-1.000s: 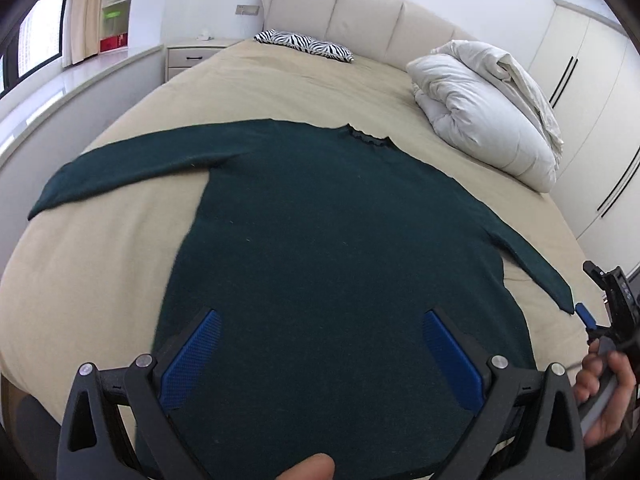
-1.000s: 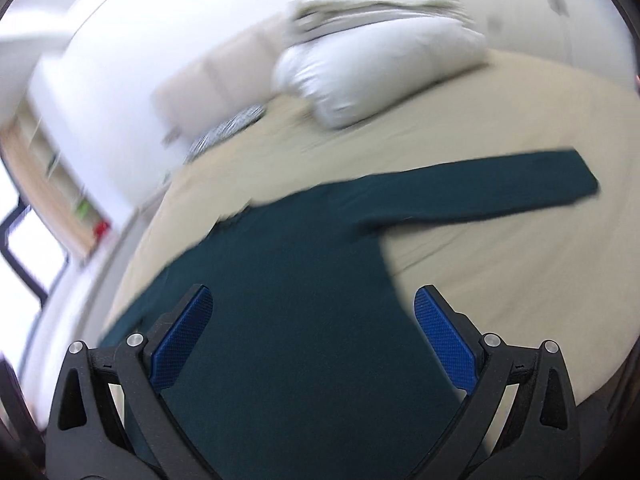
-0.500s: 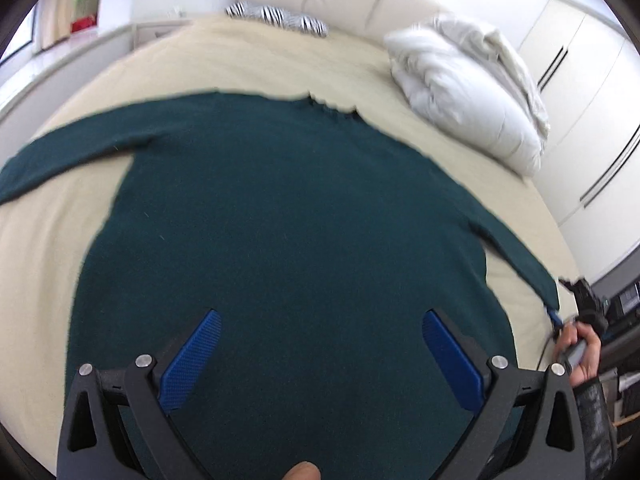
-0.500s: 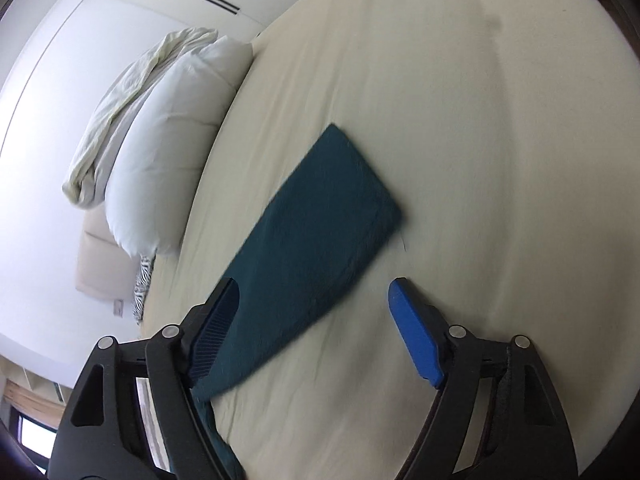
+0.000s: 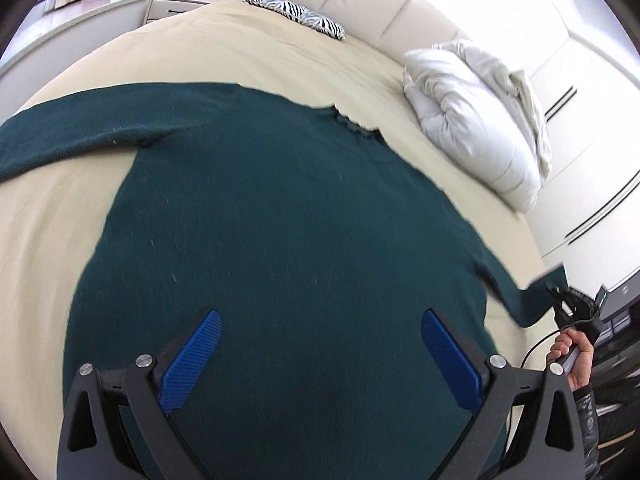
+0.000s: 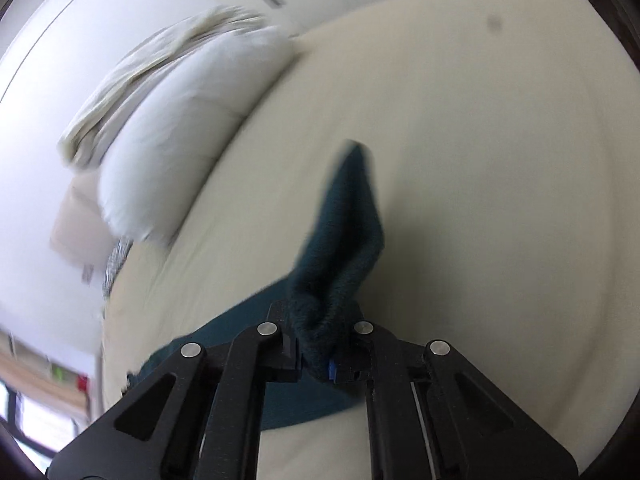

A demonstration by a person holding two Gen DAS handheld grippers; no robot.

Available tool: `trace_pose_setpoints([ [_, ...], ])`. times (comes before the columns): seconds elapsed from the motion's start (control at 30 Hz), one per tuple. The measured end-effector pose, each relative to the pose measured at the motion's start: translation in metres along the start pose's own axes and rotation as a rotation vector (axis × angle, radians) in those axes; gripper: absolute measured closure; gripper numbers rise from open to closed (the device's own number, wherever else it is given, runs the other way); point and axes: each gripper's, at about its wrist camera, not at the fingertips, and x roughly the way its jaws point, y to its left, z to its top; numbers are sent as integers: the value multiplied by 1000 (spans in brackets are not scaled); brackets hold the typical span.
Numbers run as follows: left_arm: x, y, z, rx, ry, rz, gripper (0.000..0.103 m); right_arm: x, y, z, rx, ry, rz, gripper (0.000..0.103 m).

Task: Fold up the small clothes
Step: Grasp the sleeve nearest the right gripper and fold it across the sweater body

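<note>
A dark green long-sleeved sweater [image 5: 280, 220] lies flat on the beige bed [image 5: 48, 232], neck toward the headboard, left sleeve [image 5: 72, 140] stretched out to the left. My left gripper [image 5: 320, 356] is open and empty, hovering above the sweater's lower body. My right gripper [image 6: 320, 344] is shut on the right sleeve's cuff [image 6: 344, 236], which stands up from the jaws, lifted off the bed. In the left wrist view the right gripper [image 5: 560, 300] shows at the far right, holding that sleeve end [image 5: 532, 300].
A folded white duvet [image 5: 476, 116] lies at the bed's right side and shows in the right wrist view [image 6: 176, 128]. A zebra-print pillow [image 5: 296, 14] sits by the cream headboard [image 5: 400, 4]. A nightstand [image 5: 176, 6] stands at back left. White wardrobes [image 5: 592, 184] line the right wall.
My right gripper came down over the right sleeve's cuff, closed on it and lifted it off the bed. My left gripper shifted a little above the sweater and stayed open.
</note>
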Motion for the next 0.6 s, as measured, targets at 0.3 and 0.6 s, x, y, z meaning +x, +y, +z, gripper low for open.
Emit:
trace_pose_setpoints([
  [0.3,-17,47,43,-94,-98,-35,7,23,269,-113,-494,169,348,96],
  [0.6,12,66,69,-111,-58,-52,7,112,347,-291,-654,428,385,69],
])
